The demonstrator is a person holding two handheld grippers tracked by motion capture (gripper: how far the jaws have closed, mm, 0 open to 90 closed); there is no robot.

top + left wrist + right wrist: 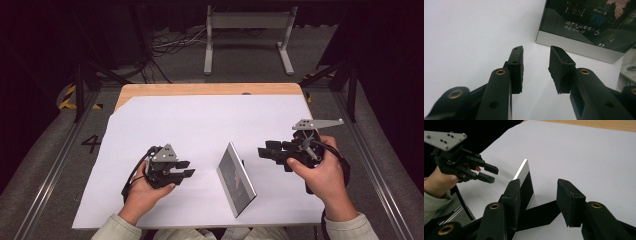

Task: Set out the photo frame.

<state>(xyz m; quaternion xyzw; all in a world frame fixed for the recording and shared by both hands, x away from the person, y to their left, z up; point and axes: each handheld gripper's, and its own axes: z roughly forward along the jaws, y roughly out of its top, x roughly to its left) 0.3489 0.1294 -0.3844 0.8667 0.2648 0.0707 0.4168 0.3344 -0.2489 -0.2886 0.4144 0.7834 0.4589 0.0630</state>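
A flat rectangular picture frame with a silver metal border and a dark printed photograph (pixel 235 178) is standing upright on its long edge on the white paper sheet (pixel 200 125) that is covering the wooden worktop (pixel 210 89), and it is resting there on its own, probably propped by a dark stand leg that is reaching out behind it in the right gripper view. The left hand-held gripper (pixel 186 168) is hovering just beside the frame's picture face, its jaws parted and nothing between them; in the left gripper view the frame (pixel 586 27) is lying ahead of the fingertips and clear of them. The right hand-held gripper (pixel 264 152) is likewise released, waiting on the frame's back side with a gap to it. Flanking the frame like this seems meant to let either hand steady it should it tip.
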